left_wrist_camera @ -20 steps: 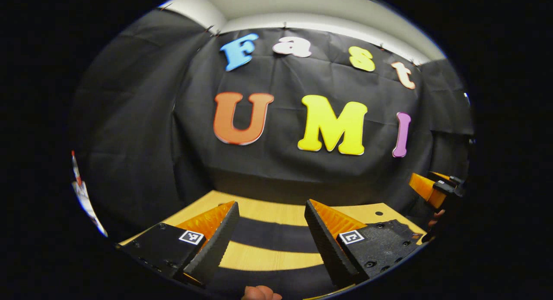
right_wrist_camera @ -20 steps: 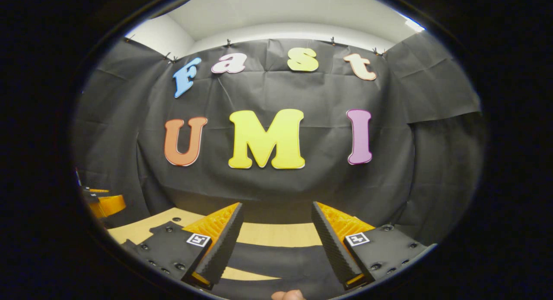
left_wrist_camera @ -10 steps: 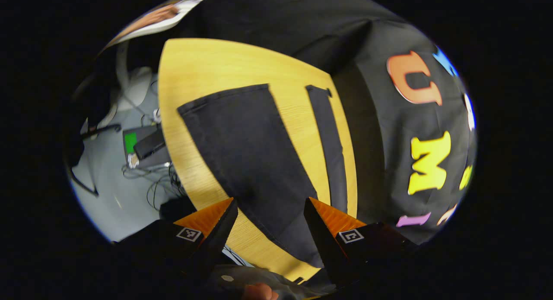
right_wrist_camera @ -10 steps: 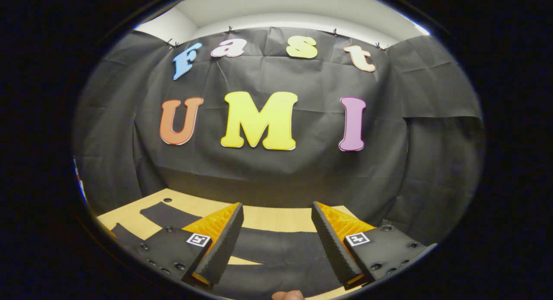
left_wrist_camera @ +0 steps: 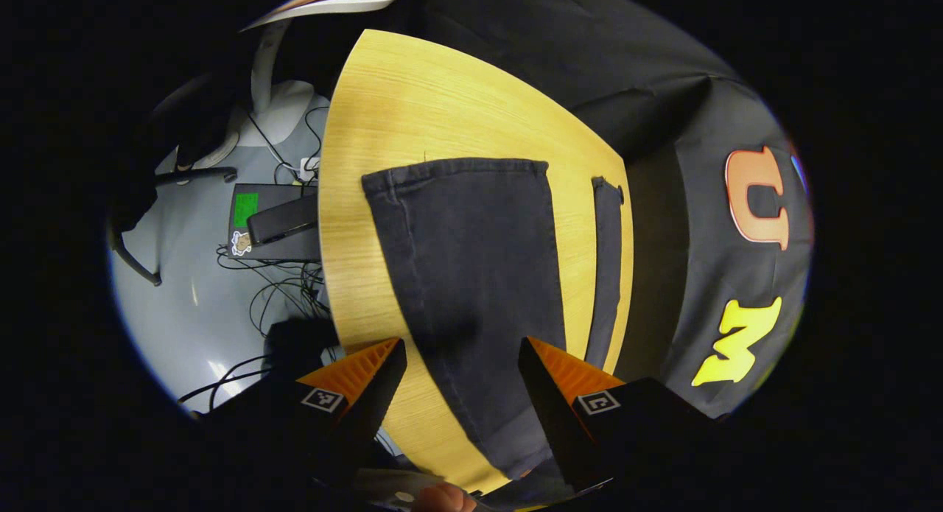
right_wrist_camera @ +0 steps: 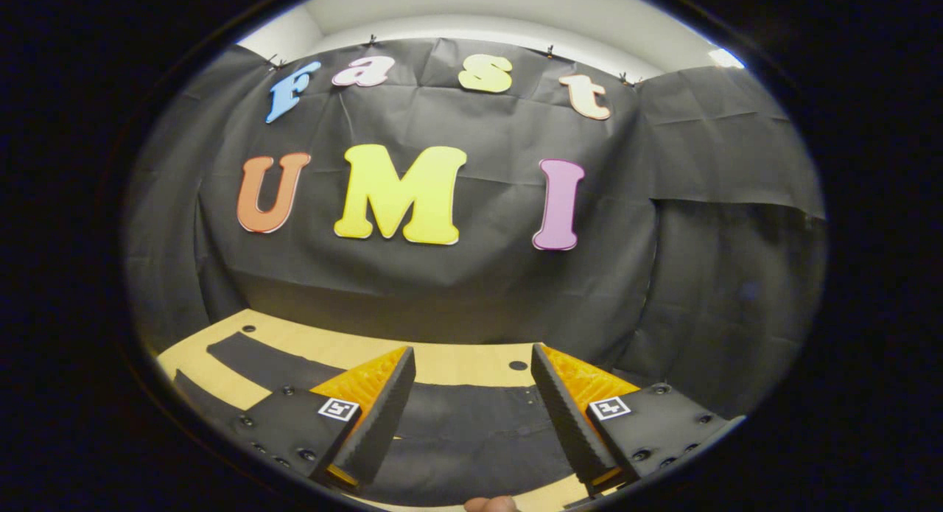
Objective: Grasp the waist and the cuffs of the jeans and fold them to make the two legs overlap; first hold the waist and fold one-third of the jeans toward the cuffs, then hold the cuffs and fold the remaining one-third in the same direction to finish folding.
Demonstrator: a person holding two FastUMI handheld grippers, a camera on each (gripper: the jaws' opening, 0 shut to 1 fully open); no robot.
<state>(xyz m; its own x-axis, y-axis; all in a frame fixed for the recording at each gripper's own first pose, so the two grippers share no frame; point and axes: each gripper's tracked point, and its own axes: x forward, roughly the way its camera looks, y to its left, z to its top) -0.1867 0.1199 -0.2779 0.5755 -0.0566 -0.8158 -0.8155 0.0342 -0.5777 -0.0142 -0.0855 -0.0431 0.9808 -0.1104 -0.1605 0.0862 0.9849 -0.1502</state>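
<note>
Dark denim jeans (left_wrist_camera: 471,276) are lying unfolded on the pale wooden table (left_wrist_camera: 390,114) ahead of your wide-open left gripper (left_wrist_camera: 460,379); your right gripper (right_wrist_camera: 471,394), also gaping, is hovering empty, every fold remaining.

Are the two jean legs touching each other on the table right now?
Apart. In the left gripper view the near leg and the far leg lie flat with a bare strip of wooden table running between them along the visible length.
</note>
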